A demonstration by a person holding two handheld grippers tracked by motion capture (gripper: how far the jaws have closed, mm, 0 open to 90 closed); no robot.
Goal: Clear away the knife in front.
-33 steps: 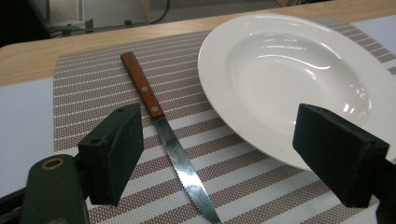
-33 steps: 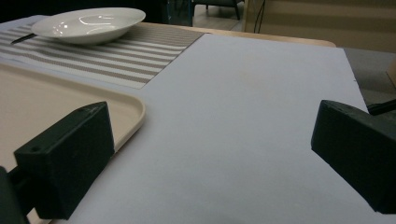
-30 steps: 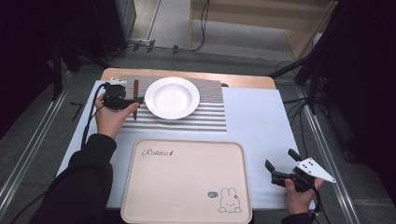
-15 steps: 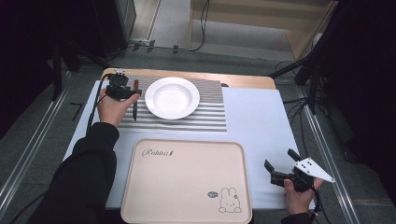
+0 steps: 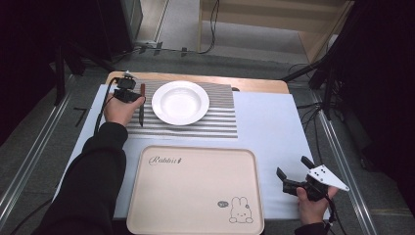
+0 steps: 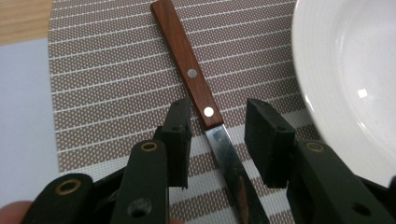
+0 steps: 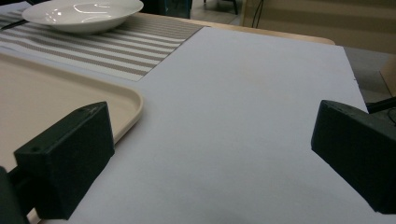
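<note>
Left gripper view: left gripper (image 6: 218, 135) jaws apart, straddling knife (image 6: 201, 105) at handle/blade joint, no contact, frame centre; plate (image 6: 348, 88) rim just right. Right gripper (image 5: 295, 178) lower right in high view, released wide, holding nothing; bare sheet ahead, tray (image 5: 195, 191) edge beside.

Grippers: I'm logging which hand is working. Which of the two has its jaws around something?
The left gripper: its open jaws straddle the knife on the striped placemat, beside the white plate. The right gripper hangs open over bare table, off the tray.
</note>
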